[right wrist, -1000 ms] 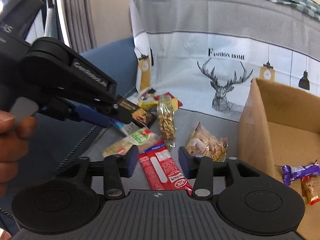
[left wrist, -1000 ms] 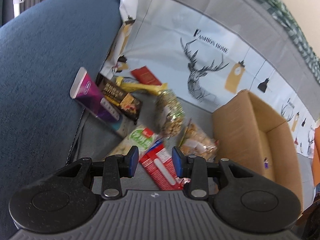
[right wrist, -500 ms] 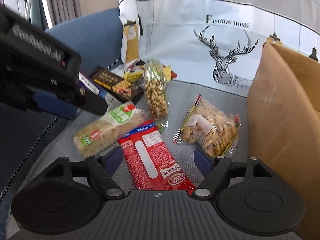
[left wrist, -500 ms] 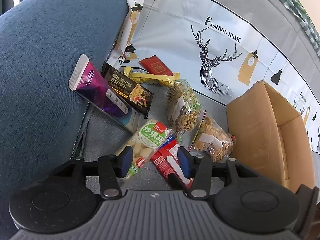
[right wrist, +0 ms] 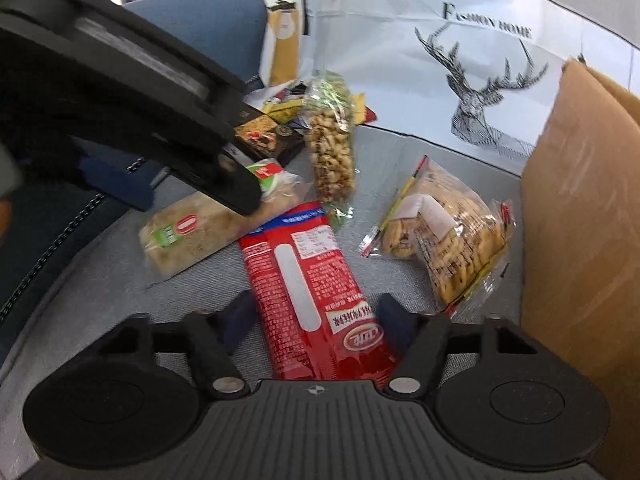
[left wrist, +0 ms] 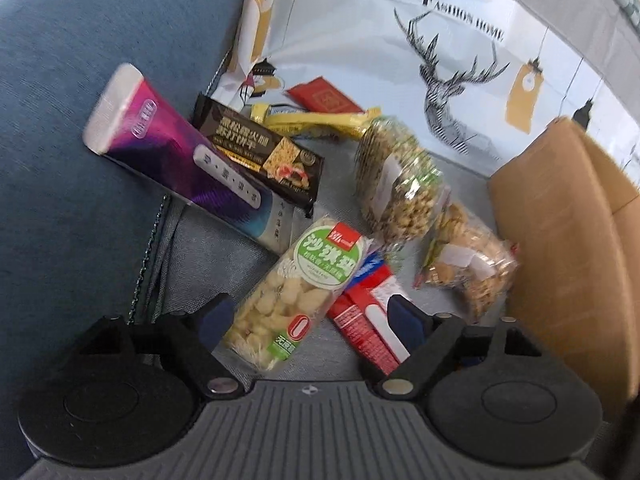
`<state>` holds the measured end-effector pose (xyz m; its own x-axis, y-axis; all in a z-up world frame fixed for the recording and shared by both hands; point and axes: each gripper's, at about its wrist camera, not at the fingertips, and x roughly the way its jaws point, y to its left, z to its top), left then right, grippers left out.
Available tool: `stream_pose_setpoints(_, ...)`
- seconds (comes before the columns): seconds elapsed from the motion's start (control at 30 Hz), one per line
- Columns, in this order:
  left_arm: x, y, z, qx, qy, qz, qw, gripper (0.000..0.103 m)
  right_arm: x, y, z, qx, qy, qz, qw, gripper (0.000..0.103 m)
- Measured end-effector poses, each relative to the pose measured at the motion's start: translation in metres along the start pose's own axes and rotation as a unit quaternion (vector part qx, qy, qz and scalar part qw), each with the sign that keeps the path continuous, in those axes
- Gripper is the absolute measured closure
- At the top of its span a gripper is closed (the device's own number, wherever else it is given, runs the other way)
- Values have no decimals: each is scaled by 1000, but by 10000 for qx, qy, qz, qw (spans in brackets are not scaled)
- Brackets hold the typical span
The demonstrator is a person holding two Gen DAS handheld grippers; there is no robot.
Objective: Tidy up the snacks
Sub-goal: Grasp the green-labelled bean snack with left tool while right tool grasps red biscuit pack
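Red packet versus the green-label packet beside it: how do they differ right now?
The red packet is opaque foil; the green-label packet is clear, showing pale puffed pieces. The red packet lies between the right gripper, whose jaws are closing; the green-label packet lies between the left gripper, whose jaws are opening. Their far ends splay apart, the green-label packet's top corner overlapping the red one. Both are long, lying flat on the grey cushion.

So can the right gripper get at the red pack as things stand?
Probably yes: the right gripper already straddles the red pack, jaws closing, not yet pressing. Nothing lies on top; the green-label pack sits clear.
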<state>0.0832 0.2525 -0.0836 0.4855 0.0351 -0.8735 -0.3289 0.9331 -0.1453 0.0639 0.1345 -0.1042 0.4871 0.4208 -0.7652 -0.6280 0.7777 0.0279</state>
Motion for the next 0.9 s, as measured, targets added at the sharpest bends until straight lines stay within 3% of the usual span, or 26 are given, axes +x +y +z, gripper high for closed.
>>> stream_pose_setpoints(0.2,17,-1,-7,55,121,126,9998,17,-12,7,-5,-96,105,82,9999,55)
stream_pose_setpoints(0.3,15,-4,-11,140,136,219,9996,54,-20,11,-9,5,271,61,9996,56)
stream_pose_setpoints(0.37,9,-5,-14,114,219,74,9997,62,-28,13,-13,110,438,67,9990,56)
stream_pose_setpoints(0.53,-12,-11,-30,-82,328,-200,9992,64,-56,18,-24,523,893,68,9946,56)
stream_pose_setpoints(0.63,-32,-5,-46,-675,548,-511,9949,64,-79,23,-29,672,993,136,9927,56)
stream_pose_setpoints(0.73,-52,5,-64,-1429,725,-527,9857,64,-92,25,-34,807,966,90,9920,56)
stream_pose_setpoints(0.9,-46,7,-83,-1533,908,-301,9835,64,-86,22,-48,985,918,39,9909,56)
